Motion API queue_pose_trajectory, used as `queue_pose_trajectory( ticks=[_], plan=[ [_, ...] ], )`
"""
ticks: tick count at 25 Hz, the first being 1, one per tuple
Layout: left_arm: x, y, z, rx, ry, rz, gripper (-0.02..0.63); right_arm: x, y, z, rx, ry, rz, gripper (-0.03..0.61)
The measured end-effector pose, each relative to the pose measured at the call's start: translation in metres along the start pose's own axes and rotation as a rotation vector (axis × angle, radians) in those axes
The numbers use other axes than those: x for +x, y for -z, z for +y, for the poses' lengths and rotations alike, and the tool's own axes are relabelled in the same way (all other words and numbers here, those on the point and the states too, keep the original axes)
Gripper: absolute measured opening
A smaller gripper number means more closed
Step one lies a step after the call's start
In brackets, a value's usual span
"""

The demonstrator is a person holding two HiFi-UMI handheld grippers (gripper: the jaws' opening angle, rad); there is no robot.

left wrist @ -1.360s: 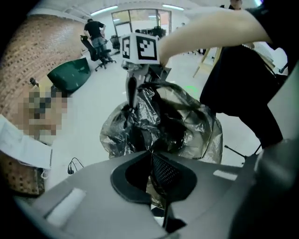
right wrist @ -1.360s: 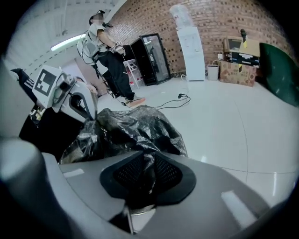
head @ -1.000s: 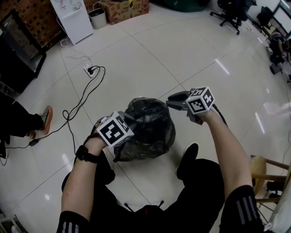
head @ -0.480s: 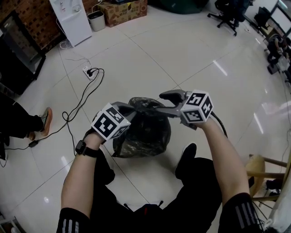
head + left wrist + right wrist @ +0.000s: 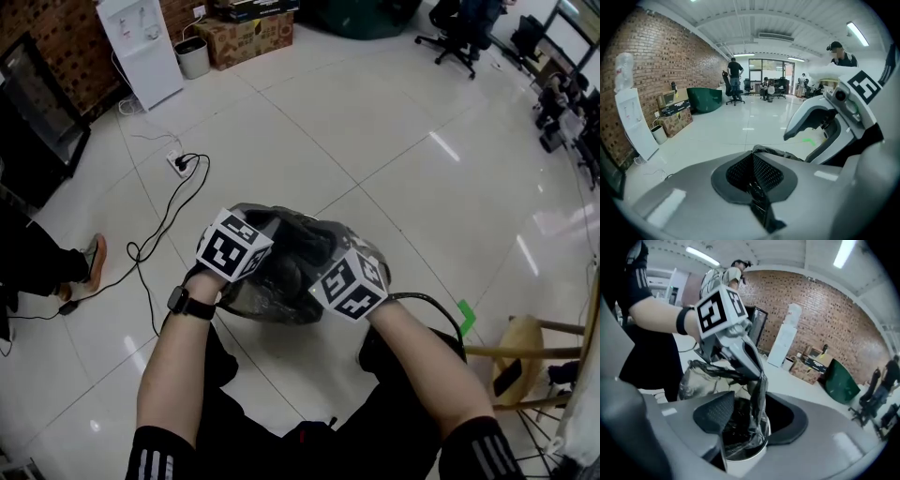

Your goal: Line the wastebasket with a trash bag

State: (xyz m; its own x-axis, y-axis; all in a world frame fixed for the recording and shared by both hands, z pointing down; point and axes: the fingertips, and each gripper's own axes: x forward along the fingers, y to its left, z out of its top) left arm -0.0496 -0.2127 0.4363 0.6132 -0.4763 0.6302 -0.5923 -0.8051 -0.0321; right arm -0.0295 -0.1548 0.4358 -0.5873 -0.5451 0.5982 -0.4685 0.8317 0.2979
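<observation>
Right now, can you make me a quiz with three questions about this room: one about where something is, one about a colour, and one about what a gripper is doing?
1. Where does the water dispenser stand?
A beside the brick wall
B on a table
C inside a cupboard
2. What colour is the trash bag?
A blue
B black
C yellow
3. How are the left gripper's jaws?
A wide apart
B shut on a spoon
C shut on the trash bag
Answers:
1 A: it stands against the bricks at the head view's top left.
2 B: its film is dark and shiny.
3 C: the left gripper view shows them together with black film pinched.
</observation>
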Motion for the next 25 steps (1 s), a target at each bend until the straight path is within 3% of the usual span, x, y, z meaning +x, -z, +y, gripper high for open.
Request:
queue_pose_trajectory(
  ticks=[2, 4, 5, 8, 11, 14, 17, 20, 22, 25],
  plan=[
    [0.0, -0.005, -0.003, 0.017, 0.002, -0.013, 0.0, 0.01, 0.019, -0.008, -0.005, 0.033, 0.071, 0.242],
    [0.001, -0.005, -0.005, 0.037, 0.006, -0.012, 0.0, 0.02, 0.038, -0.012, 0.035, 0.015, 0.126, 0.239],
    [0.002, -0.003, -0.004, 0.051, -0.002, -0.002, 0.0, 0.023, 0.045, -0.014, 0.061, 0.004, 0.142, 0.207],
    [0.007, 0.009, 0.0, 0.099, -0.036, 0.048, 0.013, 0.028, 0.062, -0.025, 0.133, -0.011, 0.157, 0.028],
    [0.009, 0.016, 0.002, 0.13, -0.031, 0.069, 0.048, 0.03, 0.071, -0.039, 0.218, -0.032, 0.141, 0.006],
    [0.001, 0.029, -0.005, 0.164, 0.035, 0.168, 0.136, 0.029, 0.076, -0.056, 0.227, -0.026, 0.139, 0.006],
    [-0.021, 0.04, -0.021, 0.108, 0.161, 0.25, 0.143, 0.028, 0.08, -0.066, 0.213, -0.02, 0.152, 0.006],
    [-0.043, 0.039, -0.03, 0.081, 0.207, 0.262, 0.156, 0.024, 0.083, -0.073, 0.219, -0.024, 0.15, 0.006],
    [-0.044, 0.038, -0.022, 0.115, 0.17, 0.247, 0.156, 0.019, 0.084, -0.079, 0.254, -0.026, 0.13, 0.006],
    [-0.026, 0.037, 0.023, 0.18, 0.012, 0.148, 0.118, 0.013, 0.081, -0.084, 0.275, -0.02, 0.11, 0.006]
  ],
)
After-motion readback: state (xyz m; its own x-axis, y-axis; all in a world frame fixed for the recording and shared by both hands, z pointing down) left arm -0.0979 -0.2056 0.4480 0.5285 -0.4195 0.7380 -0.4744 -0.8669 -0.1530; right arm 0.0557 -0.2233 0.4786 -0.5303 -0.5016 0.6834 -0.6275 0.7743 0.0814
